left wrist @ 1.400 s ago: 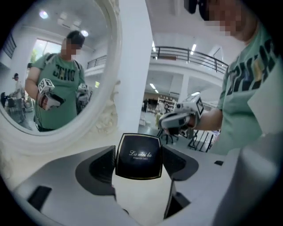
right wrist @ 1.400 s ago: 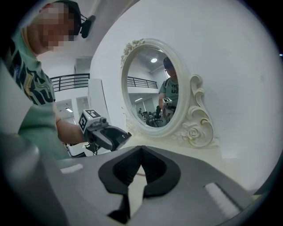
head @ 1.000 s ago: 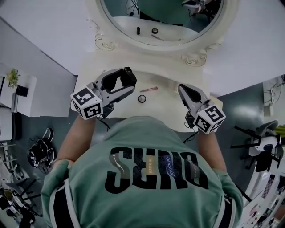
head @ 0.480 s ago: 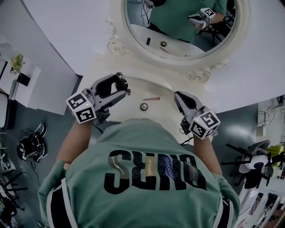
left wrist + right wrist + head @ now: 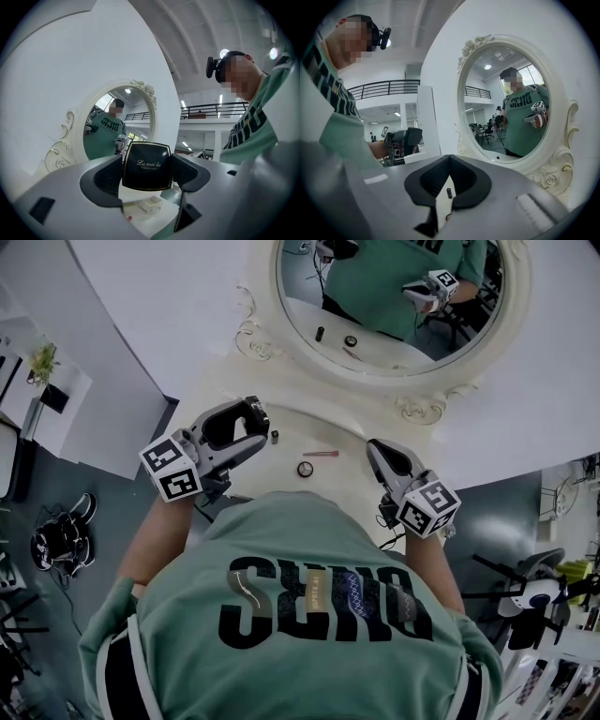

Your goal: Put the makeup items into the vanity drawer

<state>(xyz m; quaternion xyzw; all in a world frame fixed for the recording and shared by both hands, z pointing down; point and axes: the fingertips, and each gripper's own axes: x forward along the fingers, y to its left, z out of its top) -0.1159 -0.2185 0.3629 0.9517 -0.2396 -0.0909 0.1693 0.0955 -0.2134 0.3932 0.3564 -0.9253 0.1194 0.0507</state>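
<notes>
1. Compact (image 5: 146,165), black, sits clamped between the jaws of my left gripper (image 5: 148,172), over the vanity top (image 5: 352,432).
2. My right gripper (image 5: 378,450) has its jaws together, empty.
3. Between the grippers, on the top, lie a small dark tube (image 5: 274,437), a pink stick (image 5: 321,454) and a round pot (image 5: 305,469).
4. Behind stands the oval mirror (image 5: 403,310).

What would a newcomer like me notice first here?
The ornate white oval mirror fills the top of the head view. Below it, the left gripper grips a black square compact with a gold rim, while the right gripper is shut and empty. A pink pencil and small round case lie on the white vanity top between them.
</notes>
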